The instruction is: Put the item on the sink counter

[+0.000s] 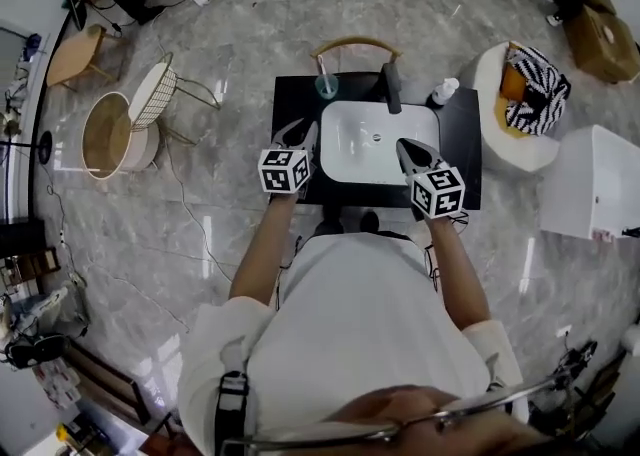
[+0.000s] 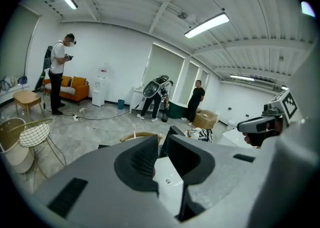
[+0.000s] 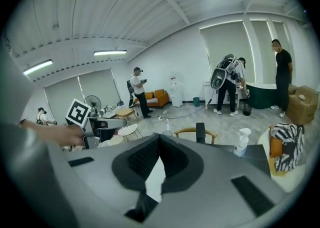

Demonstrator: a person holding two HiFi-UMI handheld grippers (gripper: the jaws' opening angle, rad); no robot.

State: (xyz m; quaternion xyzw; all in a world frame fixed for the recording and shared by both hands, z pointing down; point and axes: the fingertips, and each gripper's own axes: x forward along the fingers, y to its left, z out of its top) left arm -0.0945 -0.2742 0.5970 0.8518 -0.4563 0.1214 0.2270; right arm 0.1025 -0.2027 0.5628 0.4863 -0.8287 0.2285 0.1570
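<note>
The left claw (image 1: pixel 299 128) hung over the left rim of the white oval sink basin (image 1: pixel 352 156), its jaws a narrow gap apart with nothing between them. The right claw (image 1: pixel 404 148) hung over the basin's right rim, its jaw tips pressed together and empty. On the black rectangular surface (image 1: pixel 295 99), a teal translucent cup (image 1: pixel 327 87) holding a toothbrush stood at the back edge left of the black faucet (image 1: pixel 392 90). A white plastic spray bottle (image 1: pixel 444 93) stood near the back right corner.
</note>
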